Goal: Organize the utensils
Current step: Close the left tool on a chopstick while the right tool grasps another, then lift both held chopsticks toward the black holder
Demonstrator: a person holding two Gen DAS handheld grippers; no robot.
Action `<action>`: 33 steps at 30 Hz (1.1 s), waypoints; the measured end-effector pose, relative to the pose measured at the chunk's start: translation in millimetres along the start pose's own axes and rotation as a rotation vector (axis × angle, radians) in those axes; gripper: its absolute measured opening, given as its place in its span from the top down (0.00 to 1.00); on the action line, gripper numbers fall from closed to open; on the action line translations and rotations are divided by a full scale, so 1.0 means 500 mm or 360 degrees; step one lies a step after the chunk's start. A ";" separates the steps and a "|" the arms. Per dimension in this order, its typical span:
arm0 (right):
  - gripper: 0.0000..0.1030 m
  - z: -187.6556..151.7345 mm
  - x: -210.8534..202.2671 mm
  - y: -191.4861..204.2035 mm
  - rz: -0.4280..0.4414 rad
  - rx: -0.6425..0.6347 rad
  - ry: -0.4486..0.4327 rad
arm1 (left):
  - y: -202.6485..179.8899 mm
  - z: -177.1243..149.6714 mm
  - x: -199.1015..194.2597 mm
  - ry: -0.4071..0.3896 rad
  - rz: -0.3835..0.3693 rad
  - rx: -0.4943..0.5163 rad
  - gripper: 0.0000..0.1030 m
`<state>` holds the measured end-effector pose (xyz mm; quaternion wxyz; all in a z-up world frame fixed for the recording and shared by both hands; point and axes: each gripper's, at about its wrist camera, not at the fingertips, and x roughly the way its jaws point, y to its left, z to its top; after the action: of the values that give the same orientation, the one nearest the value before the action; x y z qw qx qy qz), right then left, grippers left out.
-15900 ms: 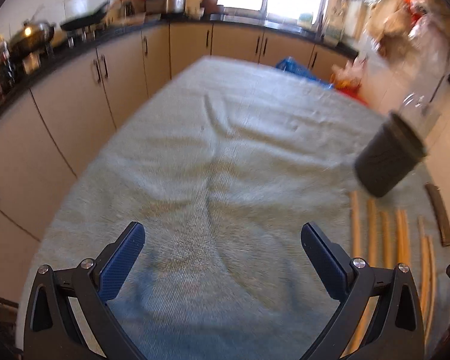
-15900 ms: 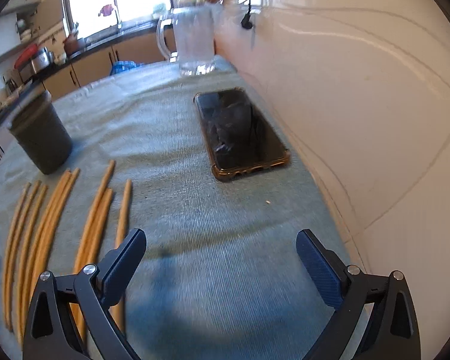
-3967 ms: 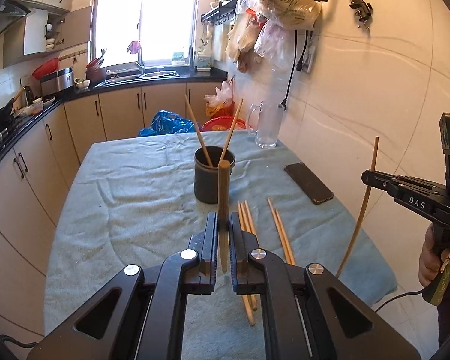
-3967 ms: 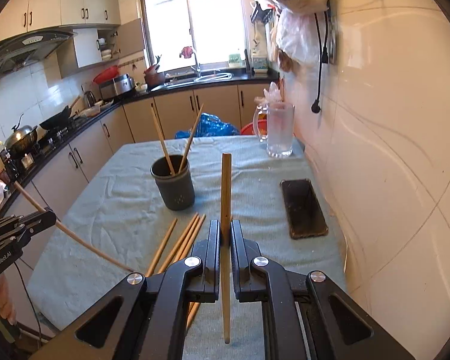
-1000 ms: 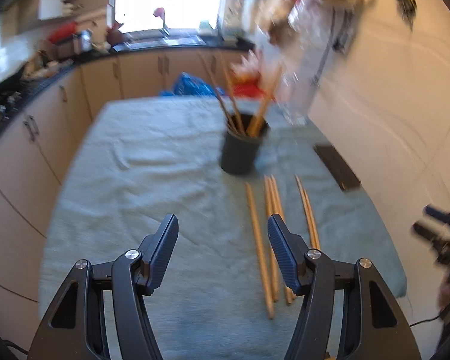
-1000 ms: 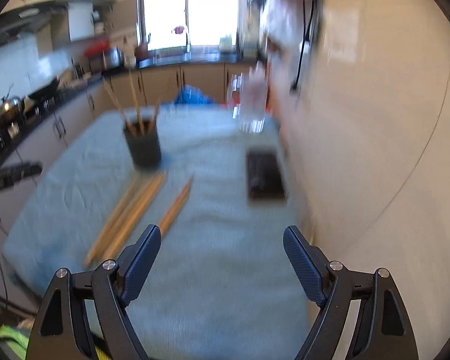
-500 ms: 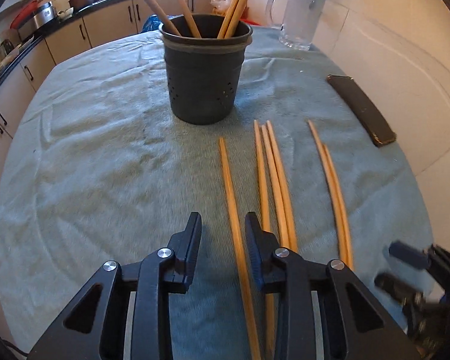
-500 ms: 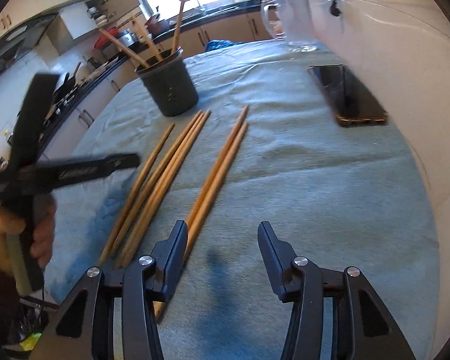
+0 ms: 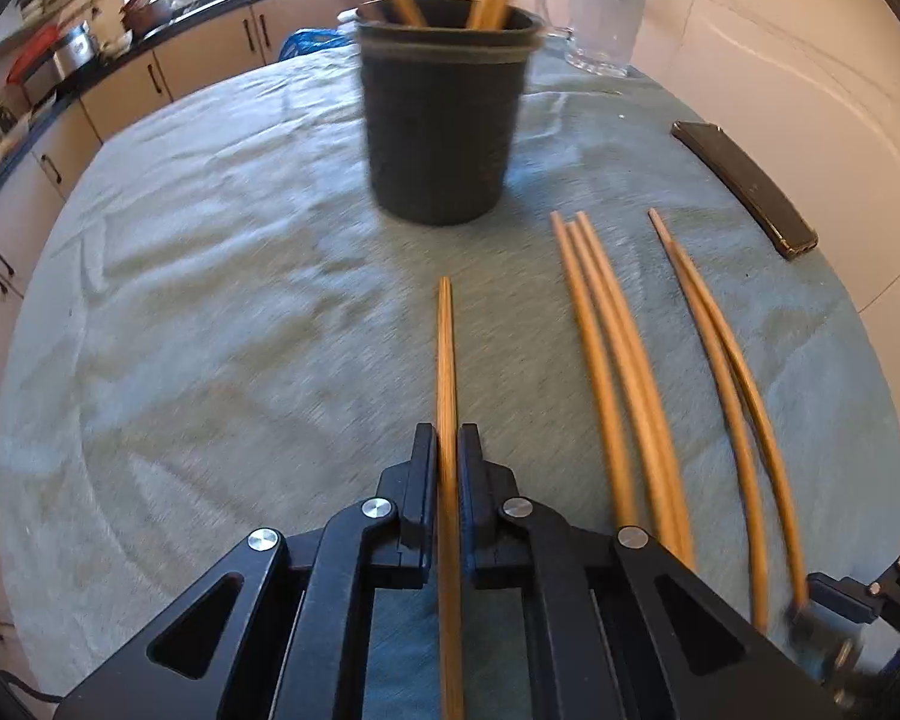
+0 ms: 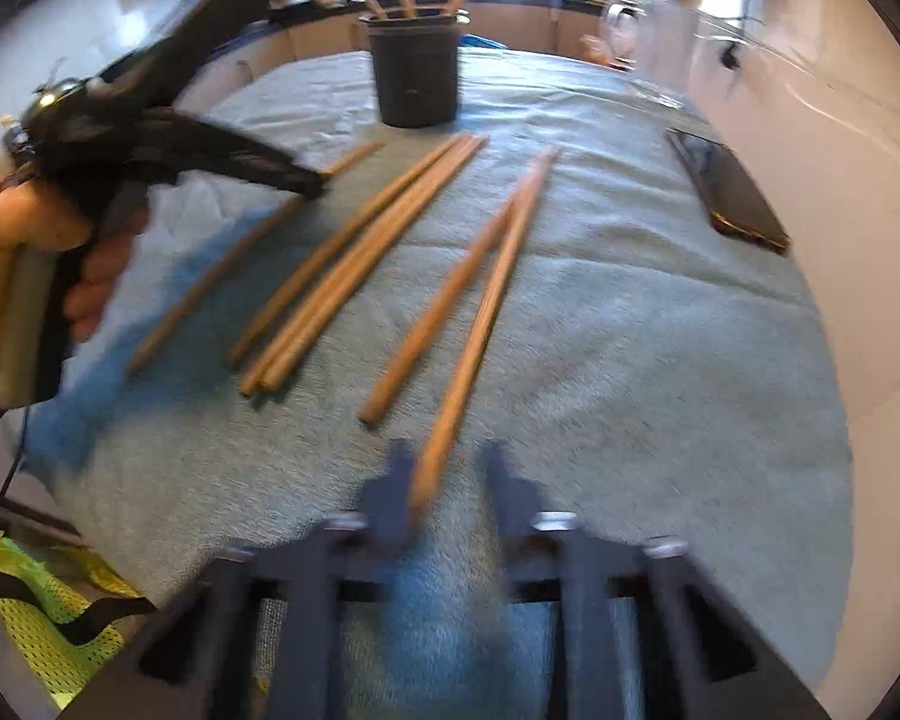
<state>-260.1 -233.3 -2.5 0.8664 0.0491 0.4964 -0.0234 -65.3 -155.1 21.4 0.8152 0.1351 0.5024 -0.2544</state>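
My left gripper (image 9: 447, 444) is shut on a wooden chopstick (image 9: 445, 360) that lies along the blue-green towel and points at the dark holder cup (image 9: 444, 114). The cup holds several chopsticks. A group of three chopsticks (image 9: 606, 348) and a pair (image 9: 720, 360) lie to the right. My right gripper (image 10: 447, 462) is blurred, jaws a little apart around the near end of one chopstick of the pair (image 10: 480, 324). The left gripper also shows in the right wrist view (image 10: 306, 186), on the leftmost chopstick (image 10: 234, 264).
A black phone (image 9: 744, 186) lies at the table's right side near the wall. A glass jug (image 9: 606, 12) stands behind the cup. Kitchen cabinets run along the left and back. A yellow mesh bag (image 10: 42, 606) lies below the table's near edge.
Both grippers have come lower and closer over the chopsticks. My left jaws have closed on the leftmost chopstick. My right jaws have narrowed around a chopstick of the pair.
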 end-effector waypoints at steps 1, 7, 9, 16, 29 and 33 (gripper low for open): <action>0.92 -0.003 -0.004 -0.010 -0.0014 0.0067 0.0016 | 0.013 -0.006 -0.004 0.0000 -0.0025 -0.0018 0.94; 0.92 -0.010 -0.010 -0.080 -0.0238 0.0421 0.0075 | 0.054 -0.003 -0.008 0.0117 -0.0185 -0.0056 0.94; 0.92 -0.013 -0.014 -0.088 -0.0256 0.0491 0.0088 | 0.069 0.000 -0.008 0.0138 -0.0251 -0.0072 0.93; 0.78 0.005 -0.002 -0.090 -0.0302 0.0626 0.0085 | 0.095 0.011 0.005 0.0206 -0.0437 -0.0109 0.92; 0.78 0.115 0.050 -0.183 -0.0208 0.0705 0.0249 | 0.100 0.015 0.006 0.0230 -0.0454 -0.0155 0.92; 0.78 0.167 0.078 -0.188 -0.0231 0.0579 0.0285 | 0.098 0.023 0.010 0.0268 -0.0421 -0.0215 0.92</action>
<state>-177.3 -335.4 0.0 0.7916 0.1708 0.5613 -0.1706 -27.7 -121.2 20.5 0.7370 0.0336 0.5982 -0.3128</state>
